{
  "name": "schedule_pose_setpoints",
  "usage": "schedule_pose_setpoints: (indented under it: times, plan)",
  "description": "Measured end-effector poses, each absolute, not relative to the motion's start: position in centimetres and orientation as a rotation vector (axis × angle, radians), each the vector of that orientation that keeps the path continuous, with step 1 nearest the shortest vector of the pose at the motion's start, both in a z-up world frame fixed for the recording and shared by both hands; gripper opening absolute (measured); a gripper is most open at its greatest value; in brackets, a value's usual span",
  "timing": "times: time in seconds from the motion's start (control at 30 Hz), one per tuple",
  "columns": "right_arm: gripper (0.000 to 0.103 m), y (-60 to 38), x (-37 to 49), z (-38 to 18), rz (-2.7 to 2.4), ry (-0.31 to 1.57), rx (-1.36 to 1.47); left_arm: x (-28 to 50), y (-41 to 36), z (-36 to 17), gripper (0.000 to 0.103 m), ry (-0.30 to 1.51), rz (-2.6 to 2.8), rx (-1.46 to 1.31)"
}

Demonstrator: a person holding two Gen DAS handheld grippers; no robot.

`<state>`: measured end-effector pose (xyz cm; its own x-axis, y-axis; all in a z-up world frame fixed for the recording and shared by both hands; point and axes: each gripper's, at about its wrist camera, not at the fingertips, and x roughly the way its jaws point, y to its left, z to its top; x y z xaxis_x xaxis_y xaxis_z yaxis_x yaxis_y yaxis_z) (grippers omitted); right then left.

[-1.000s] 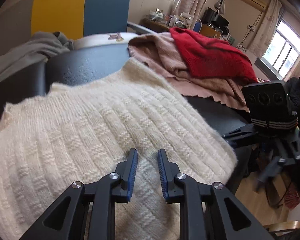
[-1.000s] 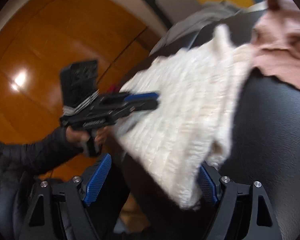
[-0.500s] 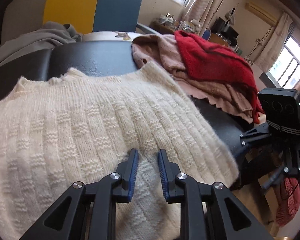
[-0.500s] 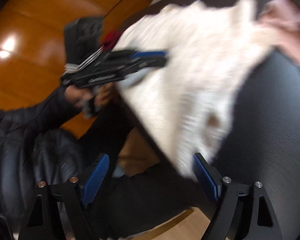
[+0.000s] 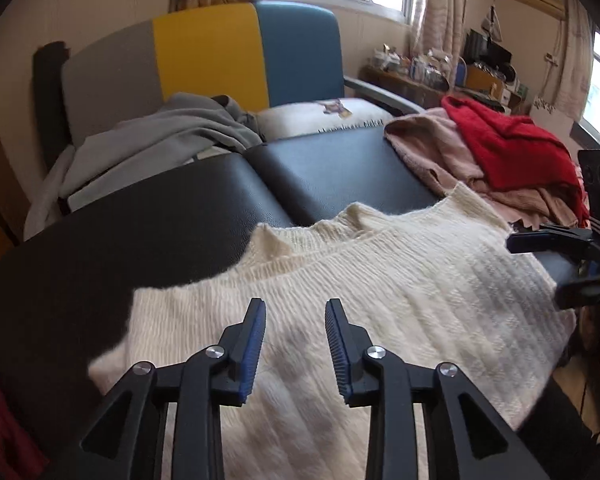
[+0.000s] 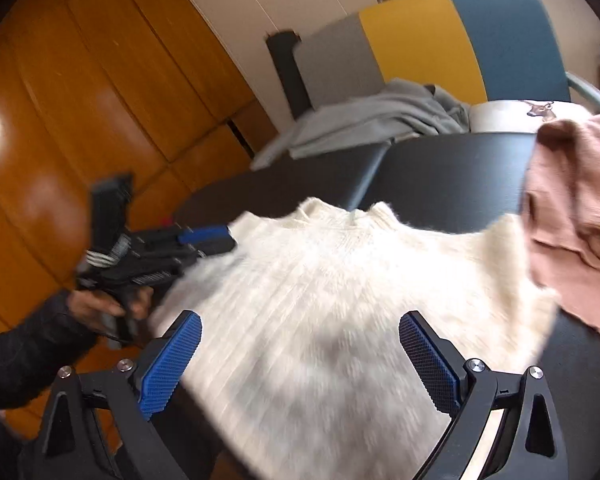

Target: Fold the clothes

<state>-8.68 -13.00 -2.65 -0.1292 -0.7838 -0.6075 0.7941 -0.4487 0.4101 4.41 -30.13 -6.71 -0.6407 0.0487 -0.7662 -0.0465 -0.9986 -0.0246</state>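
A cream knit sweater [image 5: 400,300] lies spread on the black padded table [image 5: 160,220], neckline toward the far side; it also shows in the right wrist view [image 6: 340,280]. My left gripper [image 5: 296,344] hovers over the sweater's near part, jaws a little apart, holding nothing. My right gripper [image 6: 300,356] is wide open above the sweater's near edge, empty. The right gripper also shows at the right of the left wrist view [image 5: 560,240]; the left one shows at the sweater's left side in the right wrist view [image 6: 172,248].
A pile of pink [image 5: 452,152] and red [image 5: 508,144] clothes lies at the table's right end, touching the sweater [image 6: 572,208]. A grey garment [image 5: 160,136] and a white cushion [image 5: 320,116] lie on the yellow-blue chair [image 5: 252,48] behind. Wooden wardrobe [image 6: 60,100] at left.
The sweater has been pulled flat and nearer, baring more black table behind it. The left gripper's jaws opened a little wider. The right gripper swung up over the sweater, staying open.
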Motion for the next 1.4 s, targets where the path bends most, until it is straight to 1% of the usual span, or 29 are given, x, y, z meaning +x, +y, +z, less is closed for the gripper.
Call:
schedule_pose_setpoints:
  times: [0.03, 0.1, 0.13, 0.2, 0.23, 0.27, 0.3, 0.33, 0.37, 0.4, 0.47, 0.57, 0.63, 0.67, 0.7, 0.77, 0.83, 0.87, 0.97, 1.0, 1.07, 1.1, 1.17, 1.27, 1.4]
  plan:
    - [0.100, -13.9, -8.9, -3.0, -1.821, 0.036, 0.967, 3.6, -30.2, -7.1, 0.034, -0.004, 2.768, -1.321]
    - [0.100, -14.4, -9.6, -3.8, -1.857, 0.046, 0.982, 1.6, -30.5, -8.3, 0.047, -0.040, 2.654, -1.367]
    - [0.100, -14.0, -9.8, -4.5, -1.870, 0.036, 0.995, 1.0, -30.4, -9.2, 0.058, -0.051, 2.601, -1.409]
    - [0.101, -13.1, -10.2, -5.8, -1.887, 0.007, 1.010, 0.4, -30.0, -10.9, 0.061, -0.067, 2.525, -1.457]
    - [0.101, -12.7, -10.3, -6.3, -1.880, -0.022, 0.992, 0.8, -29.8, -11.2, 0.062, -0.086, 2.541, -1.424]
    - [0.102, -12.3, -10.4, -6.3, -1.870, -0.052, 0.966, 1.2, -29.6, -11.5, 0.060, -0.106, 2.557, -1.395]
    - [0.103, -12.1, -10.6, -6.4, -1.860, -0.074, 0.955, 1.6, -29.8, -11.5, 0.056, -0.137, 2.573, -1.379]
    - [0.103, -12.2, -10.7, -6.4, -1.855, -0.082, 0.958, 1.9, -29.9, -11.5, 0.040, -0.172, 2.591, -1.362]
    - [0.103, -12.2, -10.7, -6.4, -1.856, -0.087, 0.958, 2.4, -30.2, -11.2, 0.016, -0.225, 2.624, -1.338]
    - [0.103, -12.3, -10.7, -6.3, -1.861, -0.080, 0.960, 2.9, -30.4, -10.9, 0.009, -0.262, 2.668, -1.317]
    - [0.102, -12.9, -10.4, -5.7, -1.888, -0.033, 0.959, 3.6, -30.1, -10.2, 0.006, -0.273, 2.729, -1.274]
    - [0.097, -13.6, -10.1, -4.4, -1.922, -0.004, 0.930, 3.1, -29.8, -9.3, 0.004, -0.275, 2.791, -1.236]
    - [0.097, -13.7, -10.1, -3.3, -1.953, -0.014, 0.879, 1.9, -30.2, -8.3, 0.004, -0.291, 2.840, -1.190]
    - [0.097, -13.9, -10.2, -3.2, -1.969, 0.000, 0.870, 1.3, -30.2, -8.3, 0.004, -0.266, 2.873, -1.191]
    - [0.097, -14.2, -10.3, -3.4, -1.984, 0.026, 0.876, 0.4, -29.9, -9.3, 0.005, -0.210, 2.892, -1.235]
    - [0.097, -14.8, -10.6, -5.3, -1.992, 0.077, 0.931, -1.0, -29.4, -12.2, 0.007, -0.117, 2.909, -1.358]
    - [0.100, -15.4, -10.6, -7.1, -1.992, 0.125, 0.981, -0.7, -29.4, -12.3, 0.007, -0.149, 2.927, -1.331]
    - [0.103, -15.7, -10.5, -7.1, -1.993, 0.144, 0.976, -0.6, -29.5, -12.3, 0.007, -0.170, 2.932, -1.319]
    - [0.103, -16.2, -10.1, -7.0, -2.001, 0.194, 0.964, -0.3, -30.7, -12.2, 0.007, -0.308, 2.894, -1.311]
    - [0.103, -16.3, -10.0, -7.0, -1.998, 0.213, 0.967, 0.2, -30.7, -12.2, 0.007, -0.331, 2.884, -1.318]
    - [0.103, -16.5, -9.5, -7.3, -1.962, 0.316, 0.961, 1.6, -29.9, -12.3, 0.007, -0.331, 2.868, -1.330]
    - [0.103, -16.1, -9.1, -7.3, -1.933, 0.356, 0.939, 2.6, -29.6, -12.4, 0.007, -0.362, 2.864, -1.320]
    - [0.103, -14.6, -8.8, -7.5, -1.884, 0.334, 0.911, 4.6, -29.0, -12.7, 0.007, -0.430, 2.855, -1.299]
    - [0.103, -14.0, -8.7, -7.6, -1.865, 0.322, 0.894, 5.8, -30.1, -12.8, 0.007, -0.679, 2.821, -1.265]
    - [0.103, -13.8, -8.7, -7.7, -1.859, 0.313, 0.885, 7.8, -32.9, -12.1, 0.010, -0.991, 2.753, -1.203]
